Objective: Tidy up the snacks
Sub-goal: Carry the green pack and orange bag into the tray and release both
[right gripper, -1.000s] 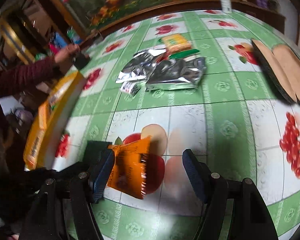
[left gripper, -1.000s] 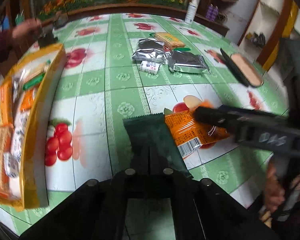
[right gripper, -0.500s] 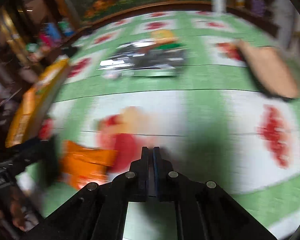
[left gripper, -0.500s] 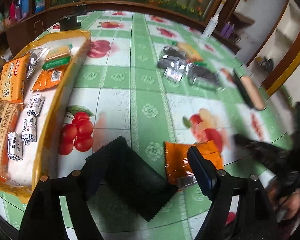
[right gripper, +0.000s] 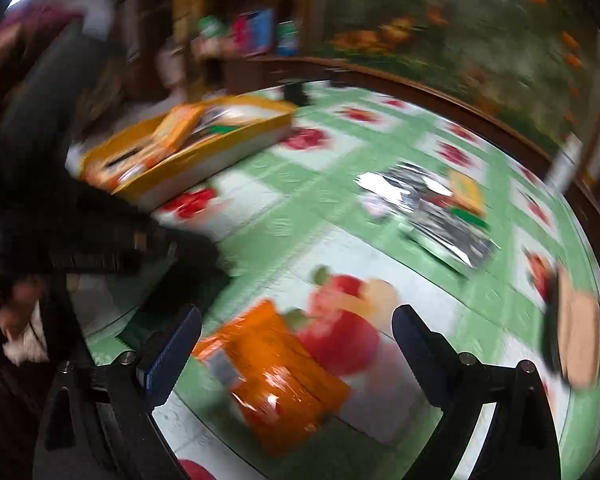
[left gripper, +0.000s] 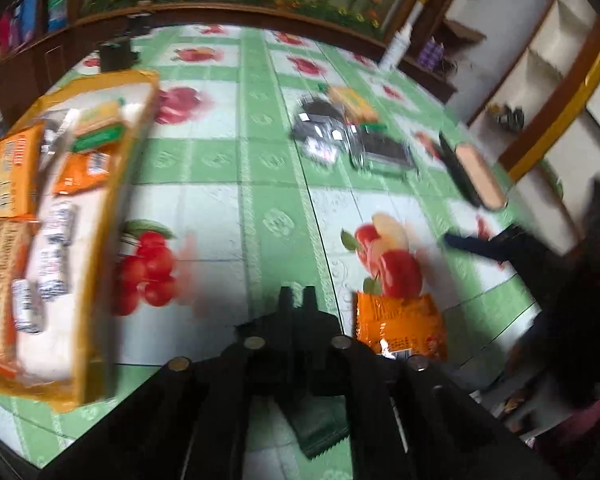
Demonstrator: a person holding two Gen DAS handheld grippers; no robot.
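My left claw [left gripper: 298,294] is closed, its 2 tips pressed together, and a dark green packet [left gripper: 320,426] shows beneath the jaws, apparently pinched there. My right claw [right gripper: 296,330] has just been opening and now stands wide apart over an orange snack packet [right gripper: 278,376] lying flat on the desk [left gripper: 220,184], pads clear of it. To my left sits the yellow tray [left gripper: 100,240], holding orange packets, a green-and-yellow one, several small white wrapped pieces and a brown box; the blur hides finer detail. Farther across the desk lie silver foil packets [left gripper: 340,140] touching a yellow-green packet [left gripper: 352,104].
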